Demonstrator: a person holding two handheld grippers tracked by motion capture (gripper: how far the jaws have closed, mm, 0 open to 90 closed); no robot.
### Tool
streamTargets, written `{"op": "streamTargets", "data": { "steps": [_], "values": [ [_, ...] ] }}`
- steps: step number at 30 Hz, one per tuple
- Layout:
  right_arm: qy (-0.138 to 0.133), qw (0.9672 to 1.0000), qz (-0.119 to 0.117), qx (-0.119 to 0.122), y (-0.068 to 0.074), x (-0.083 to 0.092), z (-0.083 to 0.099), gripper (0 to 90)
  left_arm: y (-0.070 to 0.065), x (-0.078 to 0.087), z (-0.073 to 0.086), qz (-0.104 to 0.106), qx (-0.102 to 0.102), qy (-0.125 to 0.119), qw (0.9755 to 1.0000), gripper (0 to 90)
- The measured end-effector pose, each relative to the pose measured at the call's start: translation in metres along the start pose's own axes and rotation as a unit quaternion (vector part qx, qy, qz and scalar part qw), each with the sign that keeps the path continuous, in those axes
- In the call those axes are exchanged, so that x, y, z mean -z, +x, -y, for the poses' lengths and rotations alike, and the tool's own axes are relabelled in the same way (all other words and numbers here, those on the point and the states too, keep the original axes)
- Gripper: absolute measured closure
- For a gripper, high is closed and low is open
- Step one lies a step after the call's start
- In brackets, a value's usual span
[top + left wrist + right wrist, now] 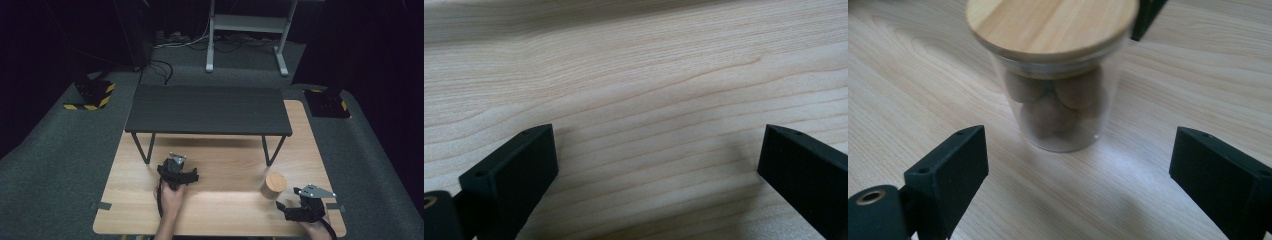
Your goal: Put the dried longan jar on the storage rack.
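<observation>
A clear glass jar [1063, 107] with a round wooden lid [1050, 22] stands upright on the wooden table [225, 200]; brown nut-like balls lie inside it. In the high view the jar [273, 185] is at the right, in front of the shelf's right leg. My right gripper [1078, 172] is open just short of the jar, its jaws wide apart and touching nothing; from above the right gripper [295, 202] sits near the table's front right corner. My left gripper [656, 160] is open over bare wood, and the left gripper [176, 167] is at centre left.
A low black shelf [209, 110] on thin metal legs spans the far half of the table. A black shelf leg [1147, 17] rises behind the jar. Grey carpet surrounds the table; a white frame stand [247, 30] and cables lie beyond.
</observation>
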State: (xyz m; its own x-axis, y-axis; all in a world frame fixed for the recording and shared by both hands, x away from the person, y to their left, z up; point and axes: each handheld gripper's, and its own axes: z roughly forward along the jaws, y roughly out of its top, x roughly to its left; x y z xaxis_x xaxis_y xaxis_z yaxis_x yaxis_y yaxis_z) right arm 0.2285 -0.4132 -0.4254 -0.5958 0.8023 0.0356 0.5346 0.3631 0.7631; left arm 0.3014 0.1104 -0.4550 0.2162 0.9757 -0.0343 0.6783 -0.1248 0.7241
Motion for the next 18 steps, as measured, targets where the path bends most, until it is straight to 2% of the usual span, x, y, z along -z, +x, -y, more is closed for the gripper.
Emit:
{"op": "streamTargets", "data": {
  "steps": [8, 13, 18],
  "values": [
    [-0.01, 0.9999, -0.006, 0.005, 0.004, -0.01, -0.003, 8.1, 0.0, 0.0, 0.0, 0.001, 0.001, -0.001, 1.0, 2.7],
    [-0.019, 0.9997, -0.004, 0.016, 0.008, -0.023, -0.013, 9.1, 0.001, 0.0, 0.001, 0.002, 0.003, -0.002, 1.0, 2.7],
    [-0.017, 0.9994, 0.001, 0.031, 0.013, -0.034, -0.021, 11.2, 0.001, 0.0, 0.001, 0.003, 0.003, -0.003, 1.0, 2.7]
  ]
}}
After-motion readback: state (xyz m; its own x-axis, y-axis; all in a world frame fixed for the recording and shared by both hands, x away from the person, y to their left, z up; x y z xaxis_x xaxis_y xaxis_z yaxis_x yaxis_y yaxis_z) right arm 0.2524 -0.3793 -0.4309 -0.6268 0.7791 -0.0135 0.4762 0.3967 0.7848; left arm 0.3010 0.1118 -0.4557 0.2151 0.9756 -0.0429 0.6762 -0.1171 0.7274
